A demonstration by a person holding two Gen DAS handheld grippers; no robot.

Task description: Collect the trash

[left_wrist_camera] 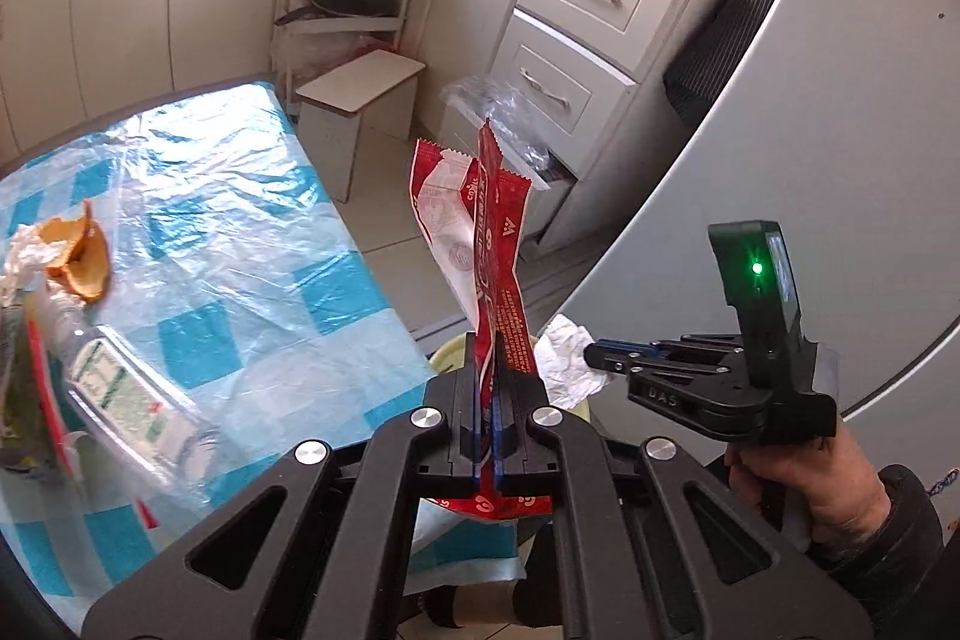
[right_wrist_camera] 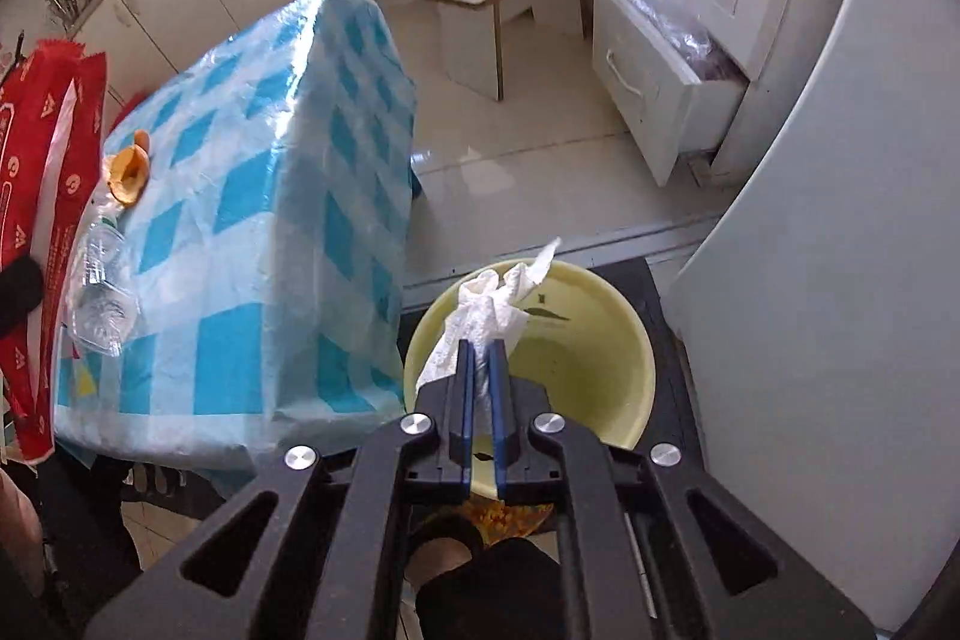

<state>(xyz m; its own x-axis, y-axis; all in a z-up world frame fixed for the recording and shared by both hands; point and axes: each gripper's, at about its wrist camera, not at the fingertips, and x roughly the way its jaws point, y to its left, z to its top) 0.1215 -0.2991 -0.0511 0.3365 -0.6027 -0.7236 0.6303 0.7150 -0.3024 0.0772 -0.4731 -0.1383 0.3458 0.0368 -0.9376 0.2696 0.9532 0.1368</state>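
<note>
A: Two pieces of trash are being carried at once. A red wrapper [left_wrist_camera: 480,244] is being pinched by the left hand-held gripper [left_wrist_camera: 489,388], its jaws pressed together on the foil at the lower centre of the left wrist view, with the wrapper standing up toward mid-frame.

B: And a white tissue [right_wrist_camera: 486,322] is being gripped by the right hand-held gripper [right_wrist_camera: 480,364], just below the middle of the right wrist view. The jaws are being held only slightly apart, with the paper bunched between the blue pads.

A: Where is it all being taken?

B: A pale yellow basin [right_wrist_camera: 606,358] is being hovered over at the lower centre of that view, so it is judged to be the collection bowl. It is not being touched yet by the tissue, as far as can be told. Nothing is being seen on the part of its floor that shows.

A: So the task is being judged as barely half done. An orange peel [left_wrist_camera: 84,256], a crushed clear bottle [left_wrist_camera: 126,388] and some crumpled white paper are still being left on the checked counter [left_wrist_camera: 240,232] at the left edge.

B: That left edge is being cut off, so more litter may be lying there. The basin's near side is being hidden behind the jaws, and what it stands on cannot be made out.
</note>
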